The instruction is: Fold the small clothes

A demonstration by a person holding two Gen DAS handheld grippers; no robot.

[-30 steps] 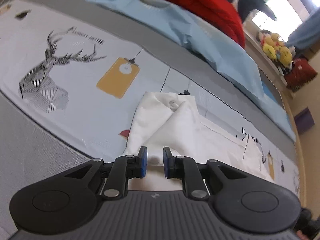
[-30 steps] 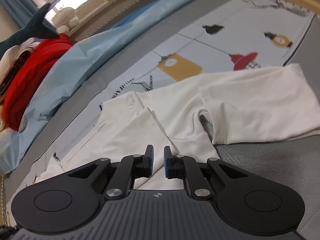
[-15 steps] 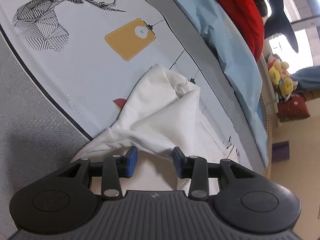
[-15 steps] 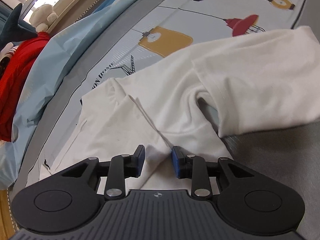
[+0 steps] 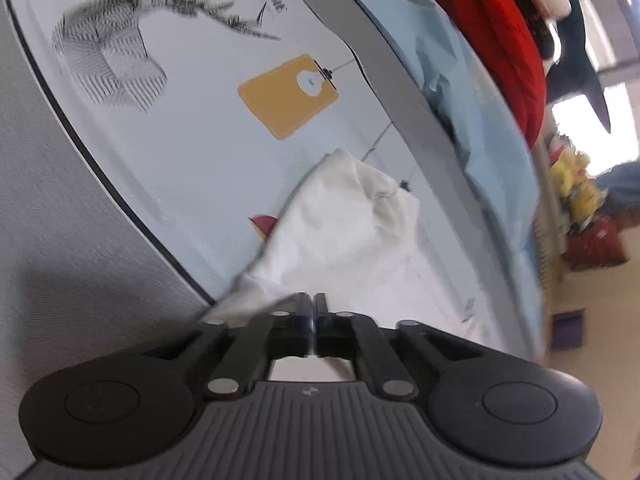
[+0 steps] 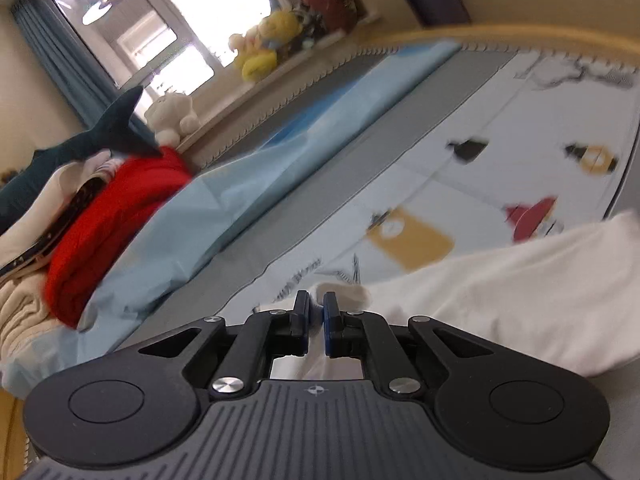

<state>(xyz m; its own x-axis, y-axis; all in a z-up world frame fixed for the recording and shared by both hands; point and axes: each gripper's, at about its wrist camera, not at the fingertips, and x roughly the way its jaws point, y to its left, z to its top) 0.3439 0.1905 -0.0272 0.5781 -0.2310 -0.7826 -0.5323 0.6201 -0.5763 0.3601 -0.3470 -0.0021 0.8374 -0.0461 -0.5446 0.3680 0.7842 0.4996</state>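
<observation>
A small white garment [image 5: 348, 232] lies crumpled on the printed bed sheet [image 5: 192, 152]. My left gripper [image 5: 312, 305] is shut on the garment's near edge, and the cloth rises in a fold to the jaws. In the right wrist view the same white garment [image 6: 500, 292] spreads to the right. My right gripper [image 6: 316, 308] is shut on a bunched bit of it, lifted off the sheet [image 6: 500, 140].
A light blue cloth [image 6: 260, 184] runs along the far side of the bed. A red garment [image 6: 116, 216] and other clothes are piled behind it. Plush toys [image 6: 260, 48] sit on the window ledge. A grey mat [image 5: 60, 240] covers the near left.
Both grippers opened half a second ago, then shut on the white garment. The right gripper has tilted up and lifted its cloth. The left view is blurred with motion.
</observation>
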